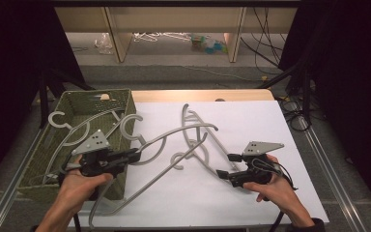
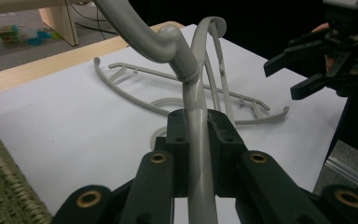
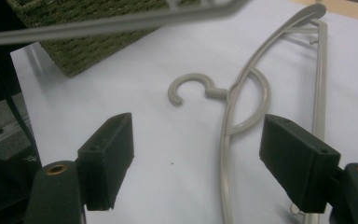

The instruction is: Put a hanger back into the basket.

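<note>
My left gripper (image 1: 135, 155) is shut on a grey plastic hanger (image 1: 174, 133), clamped on its shoulder just below the hook. The hanger is raised and tilted beside the basket; in the left gripper view its arm (image 2: 198, 140) runs up between the jaws of the left gripper (image 2: 198, 126). A second grey hanger (image 1: 220, 148) lies flat on the white table, its hook (image 3: 191, 86) pointing left. My right gripper (image 1: 226, 166) hovers open near this hanger's right end, and in the right gripper view the right gripper (image 3: 198, 149) has nothing between its jaws.
A green woven basket (image 1: 96, 93) stands at the table's left edge with more grey hangers (image 1: 60, 120) inside, one hook poking over the rim. The white sheet (image 1: 251, 121) covers most of the table. Cables and clutter lie on the floor beyond.
</note>
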`<state>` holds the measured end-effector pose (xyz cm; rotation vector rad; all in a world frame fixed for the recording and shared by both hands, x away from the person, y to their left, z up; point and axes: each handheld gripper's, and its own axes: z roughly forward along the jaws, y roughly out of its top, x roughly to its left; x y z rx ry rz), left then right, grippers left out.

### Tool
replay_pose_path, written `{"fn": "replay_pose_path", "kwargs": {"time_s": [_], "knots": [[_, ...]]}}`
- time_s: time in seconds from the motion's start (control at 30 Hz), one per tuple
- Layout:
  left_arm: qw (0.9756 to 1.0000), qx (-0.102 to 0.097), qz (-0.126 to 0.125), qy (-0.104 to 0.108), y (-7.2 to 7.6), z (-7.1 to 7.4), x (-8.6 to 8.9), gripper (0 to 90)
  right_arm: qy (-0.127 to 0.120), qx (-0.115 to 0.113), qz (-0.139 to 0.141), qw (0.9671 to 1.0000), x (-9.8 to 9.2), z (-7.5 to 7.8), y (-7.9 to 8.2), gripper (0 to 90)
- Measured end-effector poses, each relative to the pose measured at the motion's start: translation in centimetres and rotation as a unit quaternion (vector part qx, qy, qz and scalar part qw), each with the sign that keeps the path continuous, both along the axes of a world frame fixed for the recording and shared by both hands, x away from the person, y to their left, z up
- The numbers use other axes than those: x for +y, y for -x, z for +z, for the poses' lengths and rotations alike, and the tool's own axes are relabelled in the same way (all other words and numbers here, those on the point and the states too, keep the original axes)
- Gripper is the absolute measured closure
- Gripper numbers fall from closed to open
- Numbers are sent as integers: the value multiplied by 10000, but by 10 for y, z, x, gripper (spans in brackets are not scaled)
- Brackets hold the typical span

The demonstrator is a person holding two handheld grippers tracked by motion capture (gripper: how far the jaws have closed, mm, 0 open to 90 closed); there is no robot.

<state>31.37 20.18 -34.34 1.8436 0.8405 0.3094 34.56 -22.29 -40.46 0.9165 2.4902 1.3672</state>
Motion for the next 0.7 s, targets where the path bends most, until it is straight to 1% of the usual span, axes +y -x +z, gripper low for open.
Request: {"fn": "replay_pose_path", "kwargs": {"time_s": [0.03, 0.07, 0.13, 0.17, 0.2, 0.23, 0.27, 0.4, 0.47, 0.5, 0.53, 0.57, 0.63, 0.67, 0.7], "knots": [[10000, -17, 13, 21, 0, 1, 4, 796, 5, 6, -39, 10000, 1, -2, 0, 249], [10000, -19, 38, -2, 0, 3, 8, 795, 33, 32, -13, 10000, 2, -4, -1, 244], [9999, 23, 118, -33, 0, 6, 17, 796, 94, 87, -27, 9999, 3, -6, -1, 246], [9998, 49, 185, -52, -1, 7, 21, 796, 87, 103, -14, 9999, 4, -7, -1, 246], [9997, -8, 263, -18, -2, 9, 26, 795, 139, 130, -11, 9998, 4, -7, -1, 246], [9994, -52, 349, -40, -2, 12, 33, 796, 149, 114, 26, 9998, 4, -7, -1, 247], [9992, -56, 406, -33, -3, 15, 36, 795, 132, 121, 29, 9998, 5, -7, -1, 248], [9977, -189, 639, -132, -5, 27, 58, 796, 208, 136, 7, 9997, 6, -9, -1, 246], [9966, -212, 791, -99, -7, 32, 70, 795, 225, 141, 18, 9996, 6, -9, -1, 245], [9960, -110, 885, -29, -7, 33, 74, 795, 211, 182, 7, 9996, 6, -9, -1, 245], [9954, -137, 952, -18, -9, 36, 81, 795, 217, 165, -3, 9996, 6, -9, -1, 244], [9949, -1, 1000, 120, -8, 36, 82, 795, 216, 169, -12, 9996, 6, -9, -1, 242], [9933, -156, 1143, -21, -13, 39, 94, 795, 219, 160, 3, 9996, 6, -10, -2, 236], [9923, -194, 1220, -65, -16, 41, 99, 795, 223, 168, -14, 9996, 6, -10, -2, 235], [9913, -185, 1299, -74, -18, 42, 103, 795, 205, 175, -5, 9996, 6, -10, -2, 235]]}}
